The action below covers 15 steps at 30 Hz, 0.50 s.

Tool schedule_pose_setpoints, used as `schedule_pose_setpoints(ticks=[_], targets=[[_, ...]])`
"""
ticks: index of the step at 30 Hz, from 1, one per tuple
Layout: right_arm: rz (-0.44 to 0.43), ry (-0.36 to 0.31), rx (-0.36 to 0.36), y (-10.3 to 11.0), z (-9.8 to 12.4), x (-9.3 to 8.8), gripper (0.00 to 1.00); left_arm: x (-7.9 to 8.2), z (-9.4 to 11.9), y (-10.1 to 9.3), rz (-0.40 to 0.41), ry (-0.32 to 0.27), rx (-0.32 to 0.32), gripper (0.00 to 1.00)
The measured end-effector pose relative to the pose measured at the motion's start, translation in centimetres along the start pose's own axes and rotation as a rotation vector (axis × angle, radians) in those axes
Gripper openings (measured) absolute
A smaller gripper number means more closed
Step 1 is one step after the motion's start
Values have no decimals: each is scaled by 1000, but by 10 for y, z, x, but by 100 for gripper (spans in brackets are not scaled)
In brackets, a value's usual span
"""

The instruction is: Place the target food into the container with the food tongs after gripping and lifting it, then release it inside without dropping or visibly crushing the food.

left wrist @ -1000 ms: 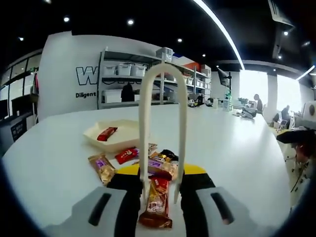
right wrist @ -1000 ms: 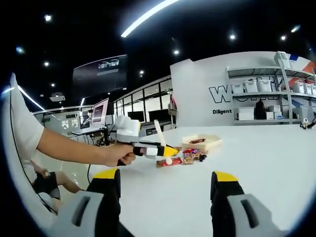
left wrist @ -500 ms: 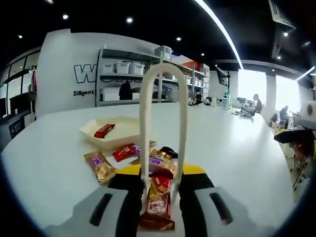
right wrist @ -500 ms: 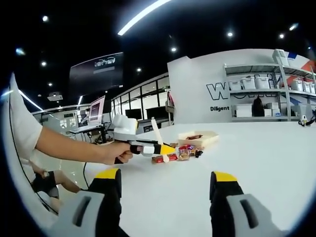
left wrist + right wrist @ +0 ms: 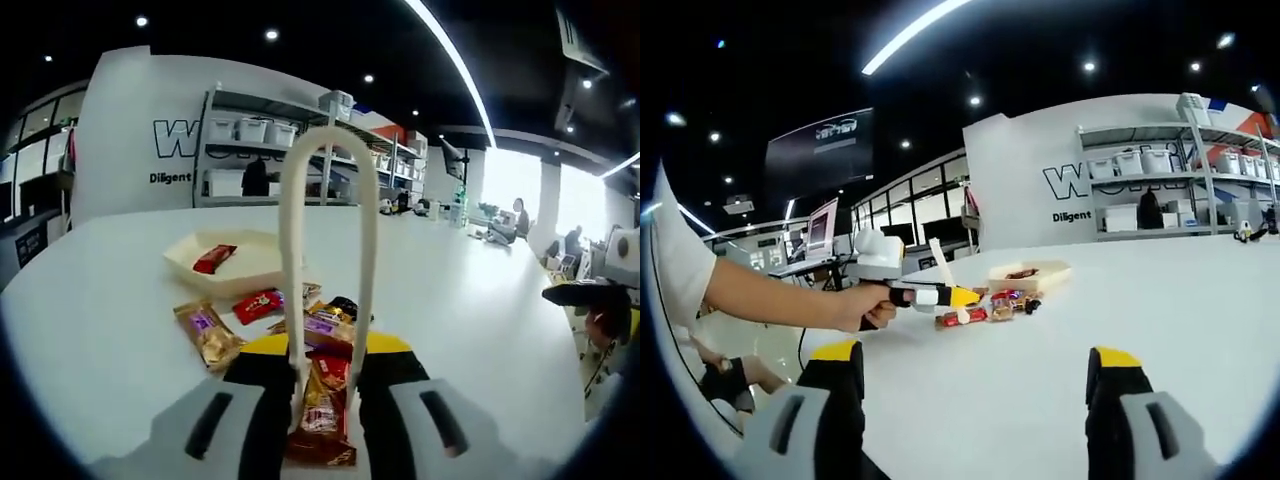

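The left gripper holds the food tongs, whose tips have dropped around the brown snack bar at lower centre, probably not yet pinching. The tray waits upper left. The right gripper has its fingers wide, idle.

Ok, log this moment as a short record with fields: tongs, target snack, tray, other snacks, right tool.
tongs: white food tongs clamped in the left tool, tips down over the snacks
target snack: brown wrapped bar between the tong tips, lying on the table
tray: cream tray holding one red packet
other snacks: loose pile of wrappers beside the tray
right tool: right tool open, holding nothing
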State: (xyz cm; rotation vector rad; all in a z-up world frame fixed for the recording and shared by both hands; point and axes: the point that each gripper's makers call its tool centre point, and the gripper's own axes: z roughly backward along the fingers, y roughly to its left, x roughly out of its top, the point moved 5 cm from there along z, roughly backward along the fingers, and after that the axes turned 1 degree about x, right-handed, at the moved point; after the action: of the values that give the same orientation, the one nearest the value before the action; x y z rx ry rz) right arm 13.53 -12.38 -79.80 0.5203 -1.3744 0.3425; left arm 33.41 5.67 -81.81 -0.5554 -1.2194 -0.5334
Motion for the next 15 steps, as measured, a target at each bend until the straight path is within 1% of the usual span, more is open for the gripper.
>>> schedule_pose_setpoints(ticks=[2, 5, 8, 9, 11, 13, 15], targets=[[-3, 3, 1, 0, 0, -1, 90, 3, 3, 1, -4, -8, 8, 23], [3, 16, -1, -1, -1, -3, 89, 9, 6, 1, 6, -23, 4, 23], [2, 22, -2, -2, -3, -4, 90, 17, 8, 1, -11, -29, -1, 23], [-4, 17, 2, -1, -3, -3, 90, 19, 9, 2, -17, -34, 1, 23], [-8, 9, 8, 0, -5, -2, 90, 25, 10, 6, -3, -39, 1, 23], [5, 21, 5, 0, -7, -4, 91, 31, 10, 9, -6, -47, 2, 23], [22, 41, -3, -1, -8, -7, 92, 38, 10, 12, -48, -61, 13, 23]])
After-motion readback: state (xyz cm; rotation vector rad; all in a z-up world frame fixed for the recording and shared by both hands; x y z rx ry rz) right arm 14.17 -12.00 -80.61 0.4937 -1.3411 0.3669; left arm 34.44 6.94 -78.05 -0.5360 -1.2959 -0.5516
